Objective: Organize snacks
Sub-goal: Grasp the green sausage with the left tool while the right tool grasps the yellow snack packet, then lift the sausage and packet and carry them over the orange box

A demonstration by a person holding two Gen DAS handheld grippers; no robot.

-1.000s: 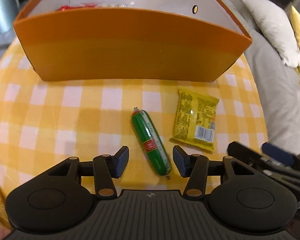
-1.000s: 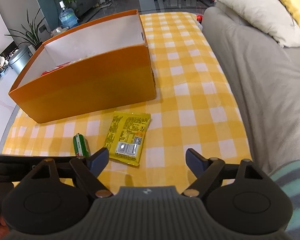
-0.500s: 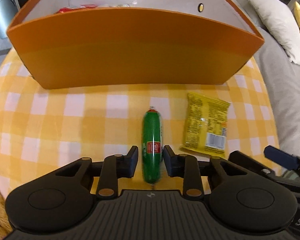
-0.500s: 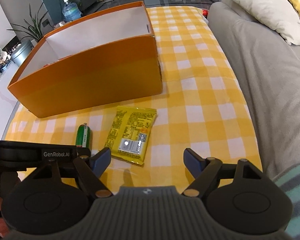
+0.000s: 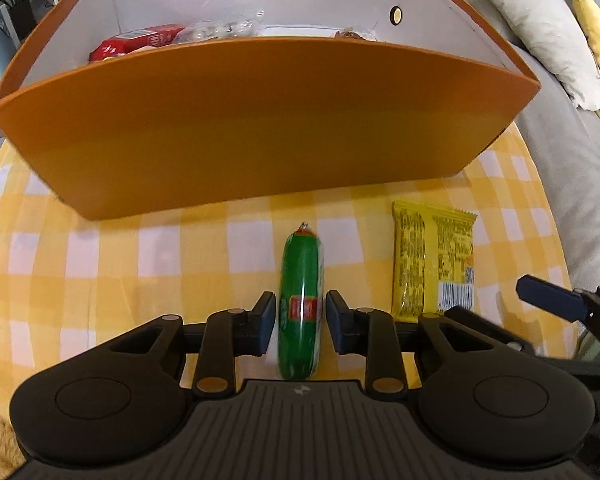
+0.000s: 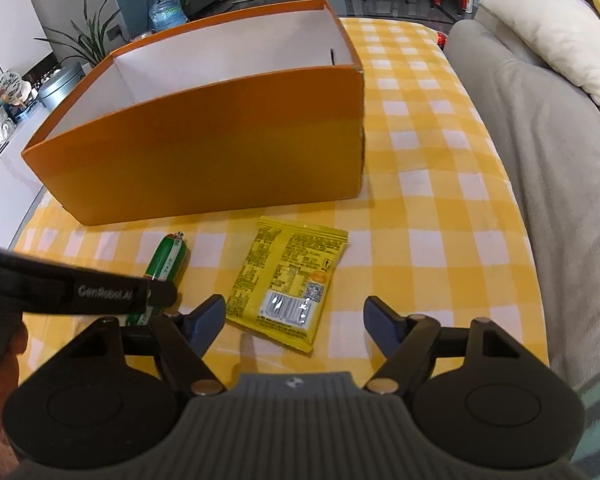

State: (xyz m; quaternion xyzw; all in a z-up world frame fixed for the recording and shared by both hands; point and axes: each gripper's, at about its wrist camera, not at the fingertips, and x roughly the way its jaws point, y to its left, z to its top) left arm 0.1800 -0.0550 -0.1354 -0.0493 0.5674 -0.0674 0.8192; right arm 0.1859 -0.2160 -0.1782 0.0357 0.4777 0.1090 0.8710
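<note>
My left gripper (image 5: 299, 322) is shut on a green sausage stick (image 5: 301, 304) with a red label and holds it up off the cloth, pointing at the orange box (image 5: 260, 128). The sausage (image 6: 167, 261) and the left gripper (image 6: 156, 298) also show in the right wrist view. A yellow snack packet (image 6: 288, 280) lies flat on the checked cloth, just ahead of my open, empty right gripper (image 6: 294, 320); it also shows in the left wrist view (image 5: 434, 260). The box holds a red packet (image 5: 136, 42) and clear-wrapped snacks (image 5: 224, 28).
The yellow-and-white checked cloth (image 6: 420, 208) covers the table. A grey sofa (image 6: 548, 140) with a beige cushion (image 6: 548, 36) runs along the right edge. The orange box (image 6: 204, 160) stands at the back of the cloth. Plants and a water bottle stand far off.
My left gripper closed on the green sausage, turned it straight and lifted it toward the box. My right gripper stayed open and edged closer to the yellow packet.
</note>
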